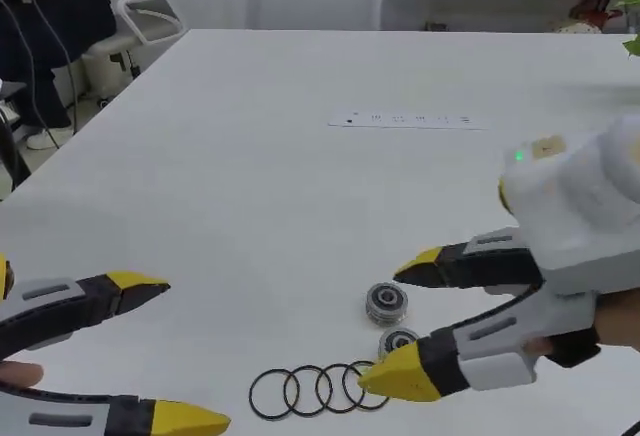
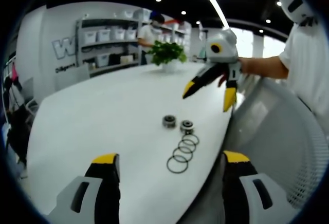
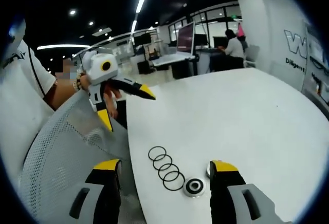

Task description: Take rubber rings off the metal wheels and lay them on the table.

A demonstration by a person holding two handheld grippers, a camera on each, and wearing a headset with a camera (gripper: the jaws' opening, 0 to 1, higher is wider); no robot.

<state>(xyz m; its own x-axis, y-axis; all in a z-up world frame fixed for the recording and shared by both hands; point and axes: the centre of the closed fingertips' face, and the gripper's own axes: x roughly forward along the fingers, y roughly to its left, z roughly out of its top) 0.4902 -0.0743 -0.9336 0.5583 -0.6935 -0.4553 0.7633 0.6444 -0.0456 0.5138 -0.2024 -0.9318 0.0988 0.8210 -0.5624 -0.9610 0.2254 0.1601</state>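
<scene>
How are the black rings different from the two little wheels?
The rings are thin black loops with the table showing through them. The wheels are chunky grey metal. There are four rings but two wheels. The rings overlap in a row, while the wheels sit a little apart. Both are round and lie on the white table.

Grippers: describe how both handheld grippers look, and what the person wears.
The left gripper and right gripper match: black tapered jaws with pointed yellow tips, on pale grey-white bodies. A small green light glows on the right one. The person wears a white short-sleeved shirt.
</scene>
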